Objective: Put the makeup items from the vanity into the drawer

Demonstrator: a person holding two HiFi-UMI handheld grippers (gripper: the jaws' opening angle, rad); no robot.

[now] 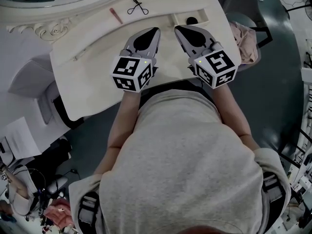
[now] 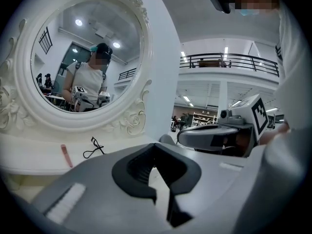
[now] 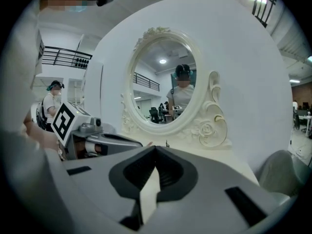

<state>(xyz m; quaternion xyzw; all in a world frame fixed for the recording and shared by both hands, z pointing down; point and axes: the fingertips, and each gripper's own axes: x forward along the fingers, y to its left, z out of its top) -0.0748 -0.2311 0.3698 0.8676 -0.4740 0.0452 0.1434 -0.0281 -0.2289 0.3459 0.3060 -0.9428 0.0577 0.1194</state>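
On the white vanity top (image 1: 92, 62) a pink makeup stick (image 1: 116, 15) (image 2: 66, 155) and a black eyelash curler (image 1: 137, 7) (image 2: 92, 148) lie near the mirror's base. My left gripper (image 1: 156, 30) (image 2: 155, 146) hovers over the middle of the top, short of both items, its jaws shut with nothing between them. My right gripper (image 1: 177, 28) (image 3: 156, 148) sits close beside it, its tips also together and empty. Just beyond the right gripper is a shallow open compartment (image 1: 181, 18) with a small dark round thing (image 1: 191, 20) in it.
An ornate oval mirror (image 2: 83, 57) (image 3: 165, 82) stands at the back of the vanity. A chair with pink cloth (image 1: 245, 40) is off the vanity's right end. A white box (image 1: 29, 74) sits to the left, and clutter lies on the floor behind.
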